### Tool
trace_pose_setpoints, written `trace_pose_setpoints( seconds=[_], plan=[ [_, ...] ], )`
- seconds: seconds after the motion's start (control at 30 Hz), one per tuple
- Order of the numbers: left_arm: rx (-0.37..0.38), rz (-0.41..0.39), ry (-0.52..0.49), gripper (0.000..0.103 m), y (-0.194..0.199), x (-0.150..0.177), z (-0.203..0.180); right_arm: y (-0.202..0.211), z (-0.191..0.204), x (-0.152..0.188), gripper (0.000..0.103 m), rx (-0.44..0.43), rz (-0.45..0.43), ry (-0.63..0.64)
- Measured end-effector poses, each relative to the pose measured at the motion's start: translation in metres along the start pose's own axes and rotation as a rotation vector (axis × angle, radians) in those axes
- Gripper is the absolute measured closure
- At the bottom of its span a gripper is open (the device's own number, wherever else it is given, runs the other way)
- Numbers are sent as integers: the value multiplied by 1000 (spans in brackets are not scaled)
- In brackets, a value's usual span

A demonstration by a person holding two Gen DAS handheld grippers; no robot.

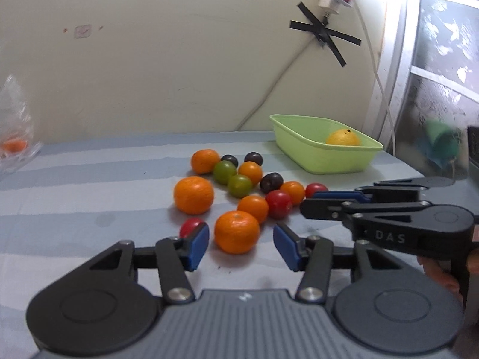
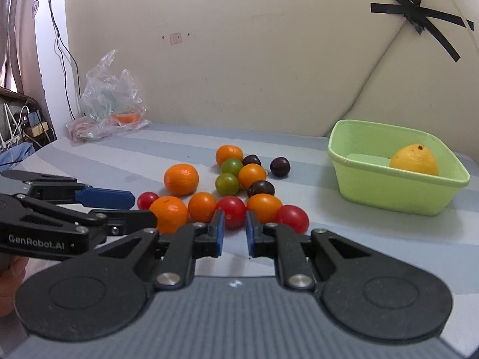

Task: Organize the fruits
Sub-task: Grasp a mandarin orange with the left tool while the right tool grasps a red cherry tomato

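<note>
Loose fruit lies on the striped cloth: mandarins, orange, red and green tomatoes, dark plums. My left gripper is open around the nearest mandarin, and both blue pads stand clear of its skin. From the right wrist view this left gripper reaches in beside that mandarin. My right gripper has its jaws drawn narrow with nothing between them, and a red tomato sits just past its tips. In the left wrist view the right gripper stops short of that tomato.
A light green basket at the back right holds one yellow fruit; it shows in the left wrist view too. A crumpled plastic bag lies at the back left against the wall. Cables hang down the wall.
</note>
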State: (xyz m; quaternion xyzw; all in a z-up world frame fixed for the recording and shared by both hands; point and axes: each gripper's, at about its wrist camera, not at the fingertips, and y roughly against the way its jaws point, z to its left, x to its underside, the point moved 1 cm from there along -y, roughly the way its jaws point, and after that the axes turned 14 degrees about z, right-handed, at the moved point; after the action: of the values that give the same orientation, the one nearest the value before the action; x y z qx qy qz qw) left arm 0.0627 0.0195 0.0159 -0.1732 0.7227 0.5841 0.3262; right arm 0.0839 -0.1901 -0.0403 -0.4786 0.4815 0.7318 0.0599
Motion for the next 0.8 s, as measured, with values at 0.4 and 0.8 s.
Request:
trace_pose_setpoints(
  seconds=[0.4,0.8],
  plan=[
    [-48,67,-64,58,-30,-7,-4,-18,8,-11,82,8,32,119],
    [-12,26,-35,65,-8,9,-3,-36,14,-13,77,44,92,197]
  ],
)
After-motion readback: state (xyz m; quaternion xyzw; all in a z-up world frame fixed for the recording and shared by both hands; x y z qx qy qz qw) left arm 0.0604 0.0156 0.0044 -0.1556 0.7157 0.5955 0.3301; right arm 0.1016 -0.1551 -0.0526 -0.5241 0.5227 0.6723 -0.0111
